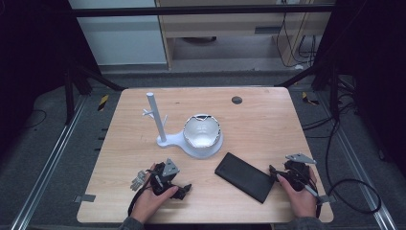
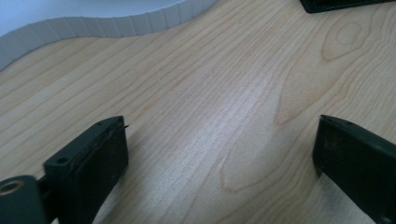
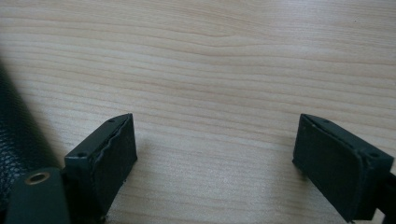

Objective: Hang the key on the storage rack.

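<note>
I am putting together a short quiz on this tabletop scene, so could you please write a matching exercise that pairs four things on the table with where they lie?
Things:
1. white stand
2. black case
3. left gripper
4. dark round spot

Places:
A. near the far edge of the table
B. near edge, at the left, fingers apart over bare wood
C. middle of the table, with an upright post and a shiny bowl-like thing on its base
D. flat between the two grippers, nearer the right gripper

Pairs: 1-C, 2-D, 3-B, 4-A
</note>
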A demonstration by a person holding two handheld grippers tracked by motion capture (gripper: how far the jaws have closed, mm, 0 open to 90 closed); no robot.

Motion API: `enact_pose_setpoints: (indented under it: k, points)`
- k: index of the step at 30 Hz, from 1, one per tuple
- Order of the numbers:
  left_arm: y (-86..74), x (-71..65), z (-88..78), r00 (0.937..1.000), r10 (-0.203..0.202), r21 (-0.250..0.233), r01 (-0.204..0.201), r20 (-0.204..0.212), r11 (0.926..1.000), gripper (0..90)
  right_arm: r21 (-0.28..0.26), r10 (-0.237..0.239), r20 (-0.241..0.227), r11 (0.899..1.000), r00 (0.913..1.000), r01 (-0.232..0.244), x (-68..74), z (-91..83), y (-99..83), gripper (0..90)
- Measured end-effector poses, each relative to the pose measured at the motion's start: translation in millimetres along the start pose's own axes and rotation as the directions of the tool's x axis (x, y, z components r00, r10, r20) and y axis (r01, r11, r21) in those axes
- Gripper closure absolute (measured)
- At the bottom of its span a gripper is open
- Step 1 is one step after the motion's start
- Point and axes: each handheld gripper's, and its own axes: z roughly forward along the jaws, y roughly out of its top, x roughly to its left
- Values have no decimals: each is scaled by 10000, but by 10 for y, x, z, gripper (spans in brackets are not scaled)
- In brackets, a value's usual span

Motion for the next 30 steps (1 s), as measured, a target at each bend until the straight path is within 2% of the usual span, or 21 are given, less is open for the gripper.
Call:
enact_pose_setpoints:
  k: [1, 2, 3, 5, 6, 7, 9, 10, 11, 13, 14, 15, 16, 19, 22, 24, 25, 27, 28, 29, 30]
  points:
    - [2, 16, -12, 10000, -7, -53, 7, 13, 10000, 47, 30, -17, -27, 10000, 10000, 17, 5, -1, -2, 121]
    - [26, 50, -37, 9999, 112, 217, -113, 28, 9997, 52, 30, -86, -78, 10000, 9999, 87, 3, 1, -2, 113]
    - [26, 50, -37, 9999, 112, 217, -113, 28, 9997, 56, 30, -86, -78, 10000, 9999, 87, 3, 1, -2, 113]
    - [136, 94, -155, 9978, 584, 758, -559, -311, 9956, 69, 69, -167, -226, 9998, 9996, 168, 2, 7, 0, 87]
    - [136, 94, -155, 9978, 584, 758, -559, -311, 9956, 69, 85, -246, -259, 9997, 9994, 248, 3, 10, 1, 81]
    - [199, 130, -246, 9966, 627, 1118, -565, -526, 9921, 69, 85, -246, -259, 9997, 9994, 248, 3, 10, 1, 81]
    - [252, 183, -349, 9964, 509, 1441, -406, -684, 9887, 70, 84, -307, -342, 9995, 9989, 310, 6, 4, -6, 81]
    - [280, 286, -468, 9945, 475, 1798, -300, -938, 9832, 70, 106, -338, -350, 9994, 9988, 342, 6, -2, -11, 81]
    - [280, 286, -468, 9945, 475, 1798, -300, -938, 9832, 72, 106, -338, -350, 9994, 9988, 342, 6, -2, -11, 81]
    - [254, 460, -628, 9860, 441, 2221, -74, -1607, 9750, 77, 81, -341, -382, 9994, 9987, 344, 15, -19, -27, 85]
    - [234, 510, -678, 9850, 374, 2236, 12, -1685, 9747, 77, 85, -315, -355, 9995, 9989, 319, 16, -26, -31, 87]
    - [234, 510, -678, 9850, 374, 2236, 12, -1685, 9747, 76, 85, -315, -355, 9995, 9989, 319, 16, -26, -31, 87]
    - [181, 602, -773, 9845, 151, 2173, 235, -1745, 9758, 77, 91, -292, -333, 9995, 9990, 295, 19, -28, -33, 87]
    - [116, 684, -849, 9841, -68, 2123, 449, -1772, 9762, 79, 91, -268, -323, 9996, 9991, 271, 21, -26, -32, 86]
    - [14, 771, -941, 9834, -199, 2517, 657, -1802, 9656, 95, 81, -275, -299, 9996, 9992, 277, 24, -24, -31, 85]
    - [0, 779, -957, 9841, -345, 2539, 788, -1743, 9640, 101, 78, -267, -287, 9996, 9992, 270, 25, -24, -31, 85]
    - [-15, 792, -975, 9870, -501, 2623, 894, -1527, 9608, 119, 76, -261, -281, 9996, 9993, 263, 26, -25, -32, 86]
    - [-20, 804, -983, 9879, -465, 2757, 863, -1480, 9574, 184, 83, -259, -264, 9996, 9993, 261, 28, -29, -35, 88]
    - [-24, 834, -978, 9863, -424, 3091, 906, -1592, 9467, 227, 69, -229, -264, 9997, 9994, 231, 31, -31, -37, 90]
    - [-24, 834, -978, 9863, -424, 3091, 906, -1592, 9467, 250, 69, -229, -264, 9997, 9994, 231, 31, -31, -37, 90]
    - [-27, 845, -969, 9866, -440, 3201, 932, -1574, 9428, 250, 57, -218, -258, 9997, 9994, 220, 33, -33, -38, 92]
